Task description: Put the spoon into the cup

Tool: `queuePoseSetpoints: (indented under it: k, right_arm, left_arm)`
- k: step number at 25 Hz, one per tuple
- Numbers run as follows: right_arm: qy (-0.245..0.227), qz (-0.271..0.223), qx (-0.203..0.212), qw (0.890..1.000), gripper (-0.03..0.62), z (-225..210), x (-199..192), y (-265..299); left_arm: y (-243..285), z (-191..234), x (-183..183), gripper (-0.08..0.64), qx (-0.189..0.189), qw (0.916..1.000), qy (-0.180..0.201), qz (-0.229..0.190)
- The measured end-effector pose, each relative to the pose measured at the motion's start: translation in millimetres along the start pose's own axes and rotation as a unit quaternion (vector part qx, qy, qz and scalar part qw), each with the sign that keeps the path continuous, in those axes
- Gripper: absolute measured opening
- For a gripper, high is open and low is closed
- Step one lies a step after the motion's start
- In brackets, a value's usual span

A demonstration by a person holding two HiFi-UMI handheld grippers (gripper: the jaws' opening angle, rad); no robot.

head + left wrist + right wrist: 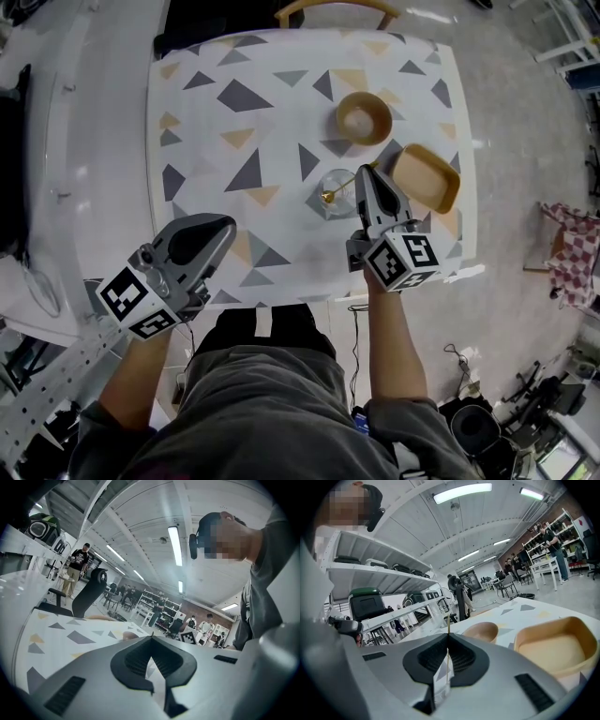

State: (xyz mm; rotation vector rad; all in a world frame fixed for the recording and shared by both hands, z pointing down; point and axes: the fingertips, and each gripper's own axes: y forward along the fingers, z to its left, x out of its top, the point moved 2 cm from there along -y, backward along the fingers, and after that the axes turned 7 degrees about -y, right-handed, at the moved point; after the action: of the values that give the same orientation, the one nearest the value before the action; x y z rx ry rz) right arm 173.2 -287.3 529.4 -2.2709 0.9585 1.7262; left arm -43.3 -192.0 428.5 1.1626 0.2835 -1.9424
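A clear glass cup [339, 187] stands on the triangle-patterned table [234, 141], right of centre. A gold spoon [330, 195] has its bowl end inside the cup's outline, and its thin handle runs up to my right gripper [363, 172]. That gripper is shut on the handle, and in the right gripper view the handle [449, 623] sticks up between the closed jaws [448, 638]. How deep the spoon sits I cannot tell. My left gripper [223, 225] hovers at the table's near left edge, jaws shut [151, 639] with nothing held.
A round wooden bowl [364, 118] [482, 631] stands behind the cup. A square wooden tray [427, 176] [555, 644] lies right of the cup, close to my right gripper. A chair back [337, 11] shows at the table's far side.
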Motion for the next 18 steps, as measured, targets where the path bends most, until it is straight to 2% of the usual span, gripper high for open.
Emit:
queuePoseSetpoints:
  k: [10, 14, 18]
  right_arm:
    - [0.009, 0.007, -0.004, 1.0, 0.026, -2, -1, -4]
    - [0.022, -0.004, -0.001, 1.0, 0.088, -2, 6, -10]
    - [0.021, -0.017, -0.01, 1.0, 0.094, -2, 20, -21]
  left_arm:
    - [-4, -4, 7, 0.015, -0.009, 0.9999, 0.008, -0.002]
    - [-4, -7, 11, 0.015, -0.015, 0.9998, 0.011, -0.003]
    - [-6, -13, 19, 0.015, -0.021, 0.9996, 0.018, -0.008]
